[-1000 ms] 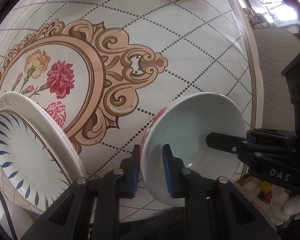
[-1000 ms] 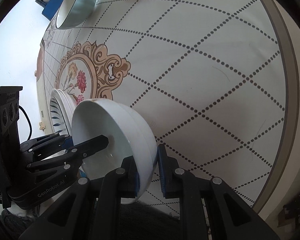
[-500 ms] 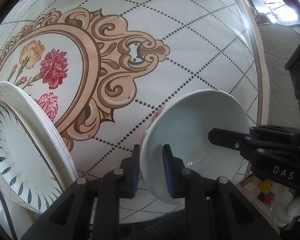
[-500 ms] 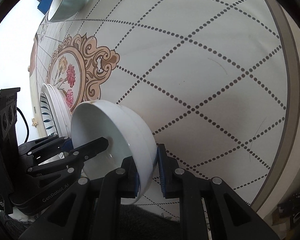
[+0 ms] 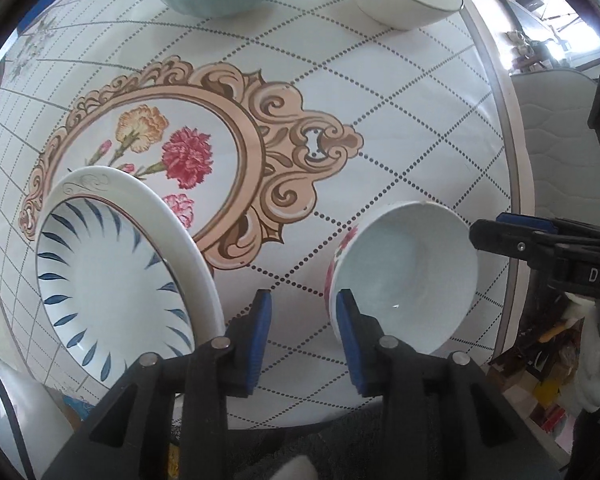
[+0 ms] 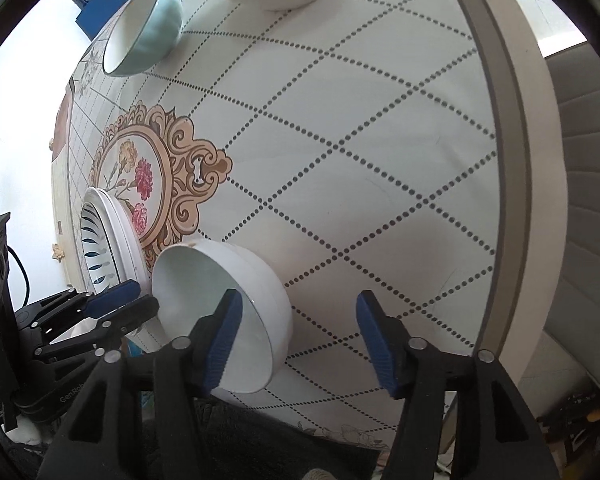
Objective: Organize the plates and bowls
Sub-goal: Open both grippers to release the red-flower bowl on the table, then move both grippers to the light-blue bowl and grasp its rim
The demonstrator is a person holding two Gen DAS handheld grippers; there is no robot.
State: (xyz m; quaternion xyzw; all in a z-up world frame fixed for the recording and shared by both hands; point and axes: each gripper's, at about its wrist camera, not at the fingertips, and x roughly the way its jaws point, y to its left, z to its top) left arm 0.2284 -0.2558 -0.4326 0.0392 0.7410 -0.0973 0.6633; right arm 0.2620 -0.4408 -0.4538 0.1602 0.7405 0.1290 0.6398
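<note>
Glossy glazed ceramic bowl [image 5: 408,272], plate [image 5: 112,280]; smooth printed tablecloth [image 5: 400,120]

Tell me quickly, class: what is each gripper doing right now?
Left gripper: jaws opening, holding nothing; the floral bowl sits beside it on the table.
Right gripper: jaws opening, released from the bowl's rim.

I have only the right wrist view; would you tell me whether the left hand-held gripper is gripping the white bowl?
Observer: No. The left hand-held gripper is opening. The wall of the bowl sits between its jaws, and the outer pad stands clear of it.
Operator: Thank you. Is the bowl plain white on the outside all round?
Observer: No, the side facing the plate carries a red floral print.
</note>
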